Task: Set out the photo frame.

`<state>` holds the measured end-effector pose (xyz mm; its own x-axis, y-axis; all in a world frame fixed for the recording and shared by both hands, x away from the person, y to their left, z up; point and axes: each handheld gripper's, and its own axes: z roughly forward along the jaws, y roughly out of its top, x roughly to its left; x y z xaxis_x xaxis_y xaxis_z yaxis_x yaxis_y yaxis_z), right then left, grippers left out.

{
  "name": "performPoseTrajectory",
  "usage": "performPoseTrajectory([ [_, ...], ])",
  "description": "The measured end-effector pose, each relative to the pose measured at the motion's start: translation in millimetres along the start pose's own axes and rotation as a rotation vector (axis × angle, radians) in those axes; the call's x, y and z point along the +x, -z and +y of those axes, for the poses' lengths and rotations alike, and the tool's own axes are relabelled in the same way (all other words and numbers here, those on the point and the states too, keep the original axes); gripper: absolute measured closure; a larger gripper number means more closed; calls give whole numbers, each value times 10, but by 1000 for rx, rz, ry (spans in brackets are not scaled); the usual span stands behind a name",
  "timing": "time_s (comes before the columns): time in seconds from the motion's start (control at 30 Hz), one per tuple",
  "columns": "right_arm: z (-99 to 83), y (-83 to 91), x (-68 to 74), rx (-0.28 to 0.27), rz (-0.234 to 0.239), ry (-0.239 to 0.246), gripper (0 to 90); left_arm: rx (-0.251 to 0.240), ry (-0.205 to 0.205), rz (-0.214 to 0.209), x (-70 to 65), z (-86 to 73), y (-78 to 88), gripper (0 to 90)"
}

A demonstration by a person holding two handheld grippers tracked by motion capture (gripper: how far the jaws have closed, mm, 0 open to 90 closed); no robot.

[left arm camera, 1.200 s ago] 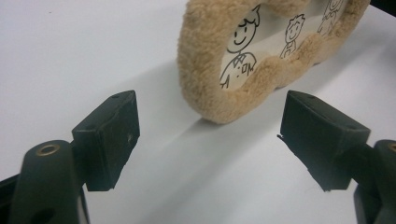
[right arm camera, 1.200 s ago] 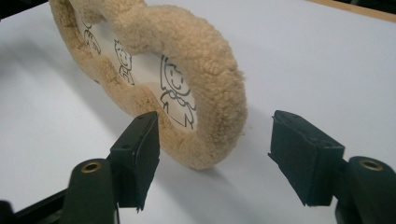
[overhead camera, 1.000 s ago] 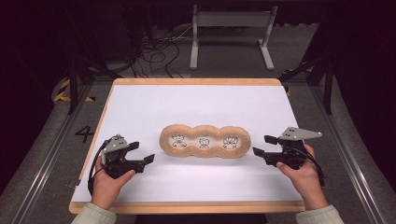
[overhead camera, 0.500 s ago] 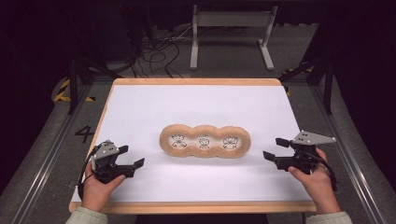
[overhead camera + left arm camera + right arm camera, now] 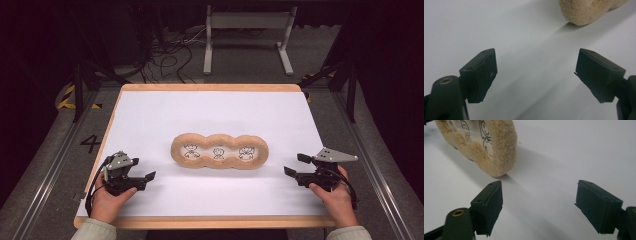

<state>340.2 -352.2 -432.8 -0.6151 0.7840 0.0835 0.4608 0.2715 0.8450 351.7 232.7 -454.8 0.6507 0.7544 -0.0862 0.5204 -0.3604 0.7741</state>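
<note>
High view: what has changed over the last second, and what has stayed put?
Both hands drew back toward the near table edge, away from the fuzzy three-lobed frame. The left gripper slid back and outward to the left; the right gripper slid back and outward to the right, and its jaws have just been opening, with nothing between them. The frame kept its place mid-table, touched by neither gripper.

A lab: white-topped table (image 5: 150, 115) on rails, floor cables (image 5: 170, 55), dark surroundings.
</note>
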Motion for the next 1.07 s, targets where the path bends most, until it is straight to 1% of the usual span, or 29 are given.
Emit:
performPoseTrajectory([
  [0.03, -16, -10, 0, -3, -3, 1, 217, 0, 23, -14, -14, -4, -13, 183],
  [0.1, -41, -27, 12, -8, -4, 5, 211, -11, 20, -20, 1, -2, -40, 184],
  [0.13, -48, -34, 19, -5, -5, 10, 210, -28, 43, -32, -1, -19, -57, 186],
  [0.17, -59, -46, 32, 0, -10, 19, 210, -28, 43, -32, -1, -19, -57, 195],
  [0.2, -59, -46, 32, 0, -10, 19, 210, -29, 63, -45, 17, -32, -73, 195],
  [0.23, -78, -75, 55, 17, -19, 35, 210, -22, 84, -46, 40, -46, -93, 196],
  [0.27, -78, -75, 55, 17, -19, 35, 210, -22, 84, -46, 40, -46, -93, 196],
  [0.3, -103, -103, 75, 45, -31, 47, 210, -19, 76, -24, 46, -47, -104, 193],
  [0.4, -127, -133, 91, 58, -27, 46, 210, -11, 76, -22, 39, -45, -119, 189],
  [0.43, -133, -144, 99, 64, -27, 45, 210, 1, 82, -23, 40, -46, -133, 187],
  [0.47, -133, -144, 99, 64, -27, 45, 210, 1, 82, -23, 40, -46, -133, 185],
  [0.5, -143, -177, 111, 81, -28, 55, 208, 28, 99, -7, 45, -45, -168, 184],
  [0.6, -147, -212, 123, 104, -28, 62, 206, 40, 106, 9, 46, -41, -177, 188],
  [0.67, -146, -220, 125, 113, -28, 67, 206, 36, 110, 5, 56, -41, -174, 187],
  [0.77, -145, -218, 121, 112, -30, 57, 203, 30, 121, 1, 61, -44, -172, 187],
  [0.87, -145, -215, 122, 107, -34, 50, 201, 38, 107, 7, 52, -40, -170, 186],
  [0.97, -144, -217, 124, 108, -35, 47, 199, 39, 107, 4, 47, -40, -172, 186],
  [1.07, -145, -227, 115, 129, -61, 19, 199, 42, 109, 7, 48, -36, -176, 187],
])
